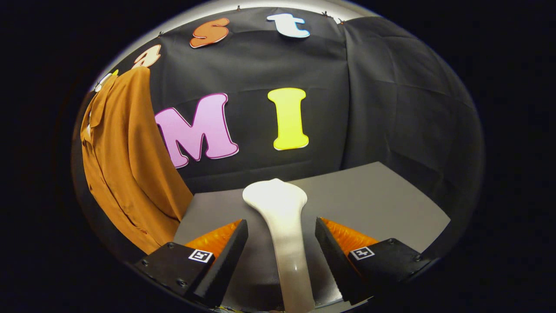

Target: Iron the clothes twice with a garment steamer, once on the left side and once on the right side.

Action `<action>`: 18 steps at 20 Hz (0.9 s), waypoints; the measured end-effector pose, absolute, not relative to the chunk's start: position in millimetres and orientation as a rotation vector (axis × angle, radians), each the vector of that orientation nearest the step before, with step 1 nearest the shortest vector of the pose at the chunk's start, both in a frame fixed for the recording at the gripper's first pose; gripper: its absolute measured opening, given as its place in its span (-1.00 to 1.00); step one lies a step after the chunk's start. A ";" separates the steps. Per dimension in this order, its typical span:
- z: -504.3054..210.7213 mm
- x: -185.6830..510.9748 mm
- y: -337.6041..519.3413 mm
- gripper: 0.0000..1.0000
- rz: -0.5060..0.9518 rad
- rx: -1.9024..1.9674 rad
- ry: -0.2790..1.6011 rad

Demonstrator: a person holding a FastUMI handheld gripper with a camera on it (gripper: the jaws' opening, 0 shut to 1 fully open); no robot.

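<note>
we start at the claw (281,237), and its fingers stand wide apart, gripping nothing. right between them runs the white garment steamer (282,226), its slim handle lying in the gap with clear space on either side, neither finger touching it as far as we can see. the broad head of the steamer points away from us, just ahead of the fingertips, resting on the grey counter (382,195). beyond and off to the left hangs the orange shirt (126,161), draped down against the booth's black cloth wall, its hem dropping past the counter's edge. so we judge we're at the very first step: lining up to take hold of the steamer, no ironing done yet. next we need to close evenly on that handle, and it looks smooth and rounded, so a centred squeeze matters. then it's lift, swing left to the shirt, and run one pass down each side.
</note>
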State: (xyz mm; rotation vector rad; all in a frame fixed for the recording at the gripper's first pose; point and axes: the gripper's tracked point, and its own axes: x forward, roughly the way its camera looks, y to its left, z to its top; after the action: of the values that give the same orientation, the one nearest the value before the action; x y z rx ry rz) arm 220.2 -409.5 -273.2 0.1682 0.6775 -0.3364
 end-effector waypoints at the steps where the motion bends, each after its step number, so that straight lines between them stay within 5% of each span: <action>1: -279.3 219.0 -411.0 0.97 -0.340 0.169 0.697; 12: -310.9 214.3 -418.2 0.94 -0.362 0.181 0.892; 18: -312.3 215.7 -420.9 0.66 -0.353 0.156 0.935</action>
State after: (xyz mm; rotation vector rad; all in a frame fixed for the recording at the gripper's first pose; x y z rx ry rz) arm 215.7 -420.9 -312.3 0.1557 0.9349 -0.3531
